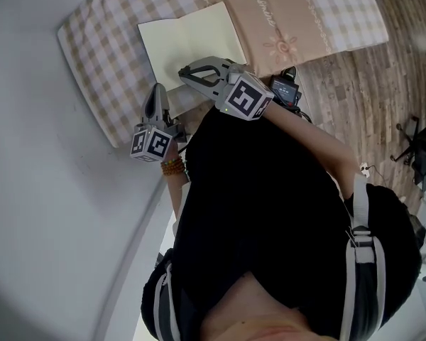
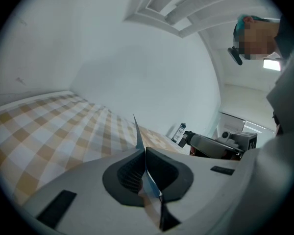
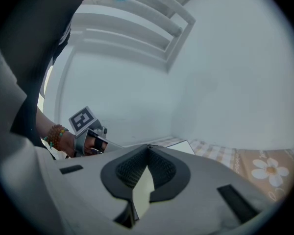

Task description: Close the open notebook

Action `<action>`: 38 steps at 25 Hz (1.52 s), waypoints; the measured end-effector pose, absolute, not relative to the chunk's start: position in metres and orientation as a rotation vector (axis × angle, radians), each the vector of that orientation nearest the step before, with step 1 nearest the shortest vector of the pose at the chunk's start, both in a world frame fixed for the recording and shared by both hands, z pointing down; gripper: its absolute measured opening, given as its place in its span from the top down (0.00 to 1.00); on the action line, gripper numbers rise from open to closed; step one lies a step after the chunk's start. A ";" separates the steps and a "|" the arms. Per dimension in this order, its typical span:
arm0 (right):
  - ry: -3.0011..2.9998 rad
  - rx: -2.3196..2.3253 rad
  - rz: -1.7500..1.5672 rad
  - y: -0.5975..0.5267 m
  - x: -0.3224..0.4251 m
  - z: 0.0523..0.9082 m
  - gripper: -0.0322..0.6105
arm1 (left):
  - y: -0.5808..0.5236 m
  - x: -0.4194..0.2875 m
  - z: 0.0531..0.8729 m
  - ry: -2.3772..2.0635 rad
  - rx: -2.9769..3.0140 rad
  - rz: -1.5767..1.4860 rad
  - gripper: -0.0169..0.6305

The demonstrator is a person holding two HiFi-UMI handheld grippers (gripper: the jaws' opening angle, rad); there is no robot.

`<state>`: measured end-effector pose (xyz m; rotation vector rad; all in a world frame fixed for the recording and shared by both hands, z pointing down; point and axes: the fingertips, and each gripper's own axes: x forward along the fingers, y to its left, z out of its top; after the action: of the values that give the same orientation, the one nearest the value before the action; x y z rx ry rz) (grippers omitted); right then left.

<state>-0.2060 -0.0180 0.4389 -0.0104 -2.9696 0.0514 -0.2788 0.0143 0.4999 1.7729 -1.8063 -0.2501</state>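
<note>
The open notebook (image 1: 188, 41) lies on the checked bed cover with a pale yellow page facing up. My left gripper (image 1: 158, 88) is at its near left edge. In the left gripper view, my left gripper (image 2: 145, 150) is shut on a thin leaf of the notebook (image 2: 136, 131), which stands up edge-on between the pads. My right gripper (image 1: 184, 71) reaches over the notebook's near edge. In the right gripper view, my right gripper (image 3: 148, 147) is shut on a pale page (image 3: 142, 189), and a corner of the notebook (image 3: 185, 146) shows beyond the tips.
The bed (image 1: 103, 45) has a beige checked cover and a pinkish cloth with a flower (image 1: 284, 20). A white wall (image 1: 28, 162) runs along the left. Wood floor (image 1: 355, 84) and a chair base (image 1: 419, 148) are at the right. A small bottle (image 2: 179, 132) stands on the bed.
</note>
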 end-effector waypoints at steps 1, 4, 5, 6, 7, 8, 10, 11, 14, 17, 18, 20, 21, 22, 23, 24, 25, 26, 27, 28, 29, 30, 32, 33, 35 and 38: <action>-2.968 -0.009 0.051 -0.019 -0.206 0.439 0.94 | 0.013 -0.278 0.500 -1.801 1.776 -0.253 0.96; -2.970 -0.006 0.054 -0.021 -0.207 0.439 0.94 | 0.011 -0.277 0.499 -1.779 1.776 -0.276 0.96; -2.973 -0.005 0.057 -0.021 -0.209 0.439 0.94 | 0.011 -0.278 0.498 -1.775 1.777 -0.283 0.96; -2.975 -0.005 0.060 -0.022 -0.210 0.439 0.94 | 0.010 -0.278 0.497 -1.773 1.778 -0.286 0.96; -2.976 -0.004 0.061 -0.022 -0.210 0.438 0.94 | 0.010 -0.278 0.496 -1.772 1.780 -0.288 0.96; -2.975 -0.004 0.061 -0.023 -0.209 0.438 0.94 | 0.009 -0.276 0.495 -1.770 1.782 -0.290 0.96; -2.976 -0.005 0.062 -0.024 -0.208 0.438 0.94 | 0.007 -0.274 0.494 -1.764 1.786 -0.293 0.96; -2.977 -0.007 0.066 -0.024 -0.207 0.438 0.94 | 0.007 -0.272 0.493 -1.759 1.786 -0.300 0.96; -2.974 0.000 0.071 -0.026 -0.202 0.438 0.94 | 0.002 -0.265 0.491 -1.732 1.788 -0.333 0.96; -2.972 0.007 0.063 -0.027 -0.201 0.440 0.94 | 0.000 -0.261 0.489 -1.722 1.800 -0.332 0.96; -2.972 0.009 0.065 -0.027 -0.201 0.440 0.94 | -0.001 -0.260 0.489 -1.719 1.799 -0.335 0.96; -2.975 0.013 0.069 -0.028 -0.201 0.440 0.94 | -0.001 -0.260 0.487 -1.707 1.800 -0.343 0.96; -2.978 0.018 0.073 -0.028 -0.202 0.440 0.94 | -0.002 -0.259 0.487 -1.700 1.804 -0.344 0.96; -2.980 0.023 0.075 -0.029 -0.201 0.440 0.94 | -0.003 -0.258 0.486 -1.695 1.810 -0.341 0.96; -2.981 0.027 0.073 -0.029 -0.201 0.440 0.94 | -0.003 -0.257 0.486 -1.690 1.818 -0.336 0.96; -2.980 0.029 0.071 -0.029 -0.201 0.441 0.94 | -0.004 -0.255 0.485 -1.684 1.826 -0.332 0.96; -2.978 0.031 0.072 -0.029 -0.201 0.441 0.94 | -0.005 -0.253 0.484 -1.677 1.834 -0.330 0.96; -2.978 0.034 0.074 -0.029 -0.201 0.441 0.94 | -0.006 -0.251 0.483 -1.670 1.842 -0.329 0.96; -2.978 0.038 0.076 -0.030 -0.201 0.441 0.94 | -0.007 -0.249 0.482 -1.661 1.850 -0.328 0.96; -2.978 0.044 0.078 -0.030 -0.200 0.441 0.94 | -0.008 -0.247 0.481 -1.652 1.855 -0.329 0.96; -2.977 0.049 0.076 -0.031 -0.200 0.441 0.94 | -0.009 -0.245 0.480 -1.643 1.859 -0.333 0.96; -2.976 0.054 0.073 -0.032 -0.199 0.441 0.94 | -0.011 -0.244 0.479 -1.635 1.862 -0.338 0.96; -2.975 0.067 0.076 -0.033 -0.197 0.442 0.94 | -0.013 -0.240 0.479 -1.620 1.868 -0.346 0.96; -2.975 0.075 0.080 -0.034 -0.196 0.443 0.94 | -0.014 -0.239 0.479 -1.614 1.871 -0.348 0.96; -2.974 0.087 0.080 -0.035 -0.193 0.443 0.94 | -0.015 -0.237 0.479 -1.602 1.876 -0.347 0.96; -2.974 0.108 0.088 -0.037 -0.191 0.444 0.94 | -0.015 -0.236 0.482 -1.588 1.893 -0.345 0.96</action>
<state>-0.1906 -0.0369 0.4436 0.1076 -2.9739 0.0882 -0.2360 -0.0153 0.4821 1.8932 -1.5884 -0.3451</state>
